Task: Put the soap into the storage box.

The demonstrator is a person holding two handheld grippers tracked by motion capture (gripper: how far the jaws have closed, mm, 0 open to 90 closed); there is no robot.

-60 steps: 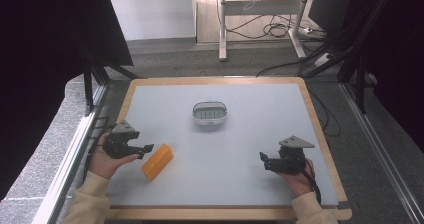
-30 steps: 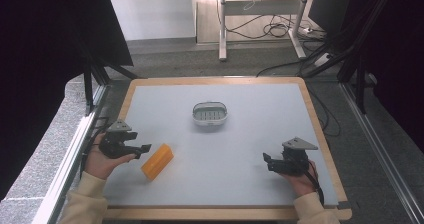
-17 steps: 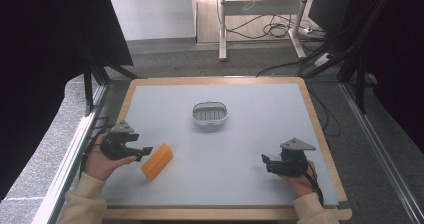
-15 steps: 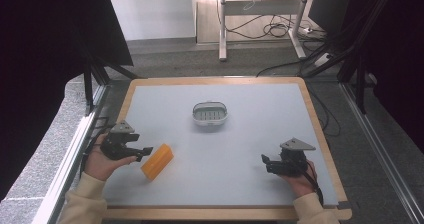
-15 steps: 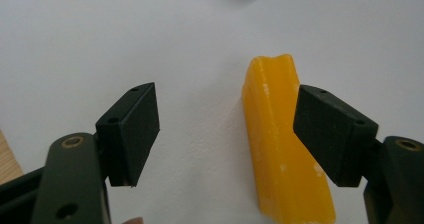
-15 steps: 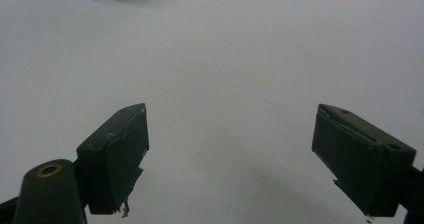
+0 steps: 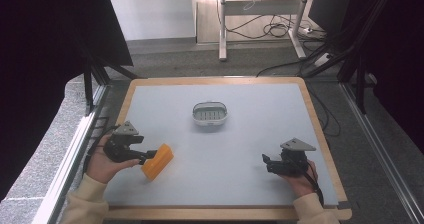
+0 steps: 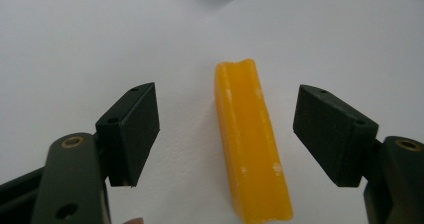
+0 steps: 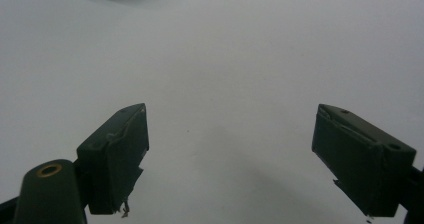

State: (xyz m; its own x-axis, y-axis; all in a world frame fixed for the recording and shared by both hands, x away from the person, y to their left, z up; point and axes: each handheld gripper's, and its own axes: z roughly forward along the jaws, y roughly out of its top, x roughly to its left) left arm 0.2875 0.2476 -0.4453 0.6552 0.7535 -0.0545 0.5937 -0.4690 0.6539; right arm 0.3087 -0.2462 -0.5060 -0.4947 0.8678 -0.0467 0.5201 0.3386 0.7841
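Grey table (image 7: 250,149), yellow bar (image 8: 252,139) lying lengthwise between spread left claw (image 8: 227,134) jaws, right claw (image 9: 230,159) spread wide, holding nothing

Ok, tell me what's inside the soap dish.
The soap dish looks empty in the high view: just its slotted grey floor. The near wall hides a strip of that floor. The soap lies apart on the table, between the open jaws of the left gripper.
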